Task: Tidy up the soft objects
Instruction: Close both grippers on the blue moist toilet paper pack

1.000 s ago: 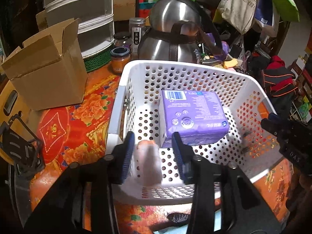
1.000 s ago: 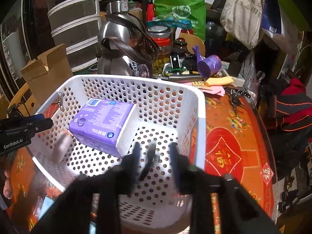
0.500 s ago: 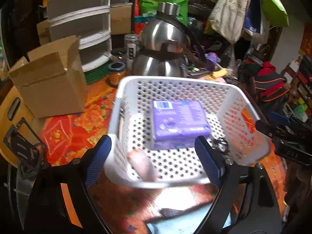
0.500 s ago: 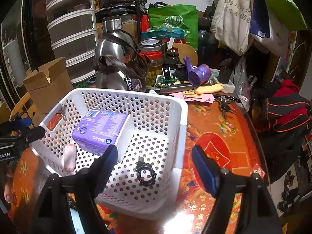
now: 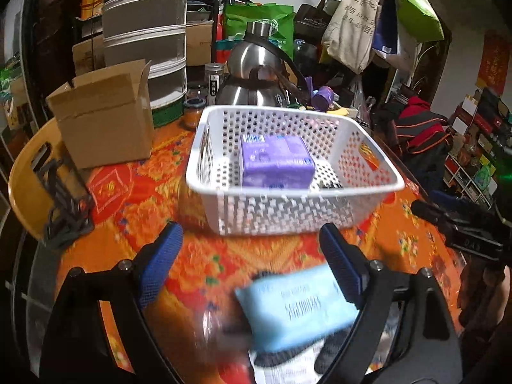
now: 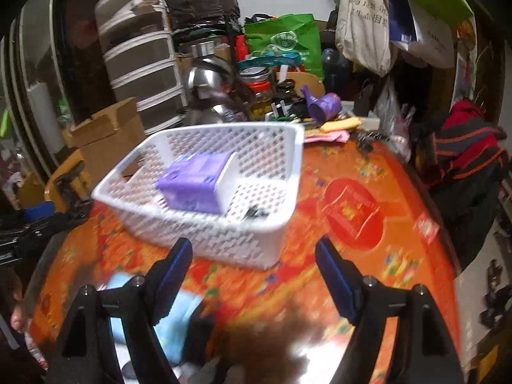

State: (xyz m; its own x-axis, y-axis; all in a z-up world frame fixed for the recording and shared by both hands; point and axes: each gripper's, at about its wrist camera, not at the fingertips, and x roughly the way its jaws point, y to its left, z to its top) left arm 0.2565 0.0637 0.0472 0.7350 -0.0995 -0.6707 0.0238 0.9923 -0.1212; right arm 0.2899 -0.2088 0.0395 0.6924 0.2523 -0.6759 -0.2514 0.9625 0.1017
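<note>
A white perforated basket (image 5: 288, 192) (image 6: 297, 166) stands on the orange floral table. In it lie a purple soft pack (image 5: 275, 163) (image 6: 195, 182) and a small black ring-like thing (image 6: 256, 212). In front of the basket, on the table, lies a light blue soft pack (image 5: 297, 307) (image 6: 179, 320), just under my left gripper's right finger. My left gripper (image 5: 249, 243) hangs open and empty, short of the basket's front wall. To the right of it, also short of the basket, my right gripper (image 6: 252, 256) is likewise open with nothing in it. Both views are blurred by motion.
A cardboard box (image 5: 105, 118) sits left of the basket, a steel kettle (image 5: 252, 73) and jars behind it, stacked drawers (image 5: 144, 48) further back. A yellow chair (image 5: 28, 185) stands at the table's left edge. Red-and-black clothing (image 6: 464, 147) lies at the right.
Both grippers opened wide over the basket, the left letting go of a small pink thing, the right of the black ring. Both then drew back out of the basket toward the table's near side.
</note>
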